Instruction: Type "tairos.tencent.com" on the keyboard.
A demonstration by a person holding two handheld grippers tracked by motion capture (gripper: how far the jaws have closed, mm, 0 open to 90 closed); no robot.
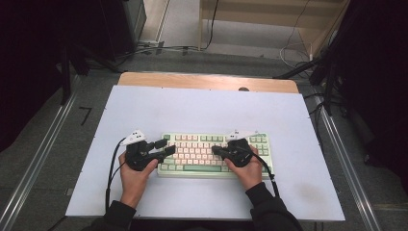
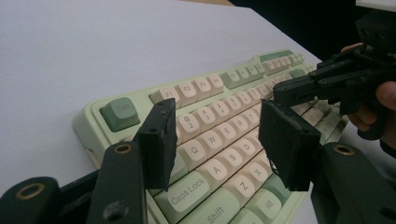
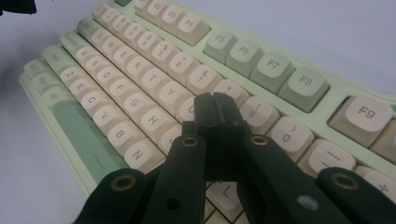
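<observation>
The person is working the green-and-cream keyboard [image 1: 215,155], lying center-frame on the white table [image 1: 202,110], w/ right gripper [image 3: 216,105] jaws pressed together, probably as one key-poking tip over the I/O/K keys, while left gripper [image 2: 219,135] is hovering, jaws apart & empty, over the Q/W/A keys.

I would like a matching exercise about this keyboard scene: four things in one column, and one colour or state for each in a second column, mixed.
Things:
1. left gripper
2. right gripper
3. Esc key
4. Caps Lock key

Colour or state:
A. cream
B. jaws shut
C. green
D. jaws open

Pairs: 1-D, 2-B, 3-C, 4-A
</observation>
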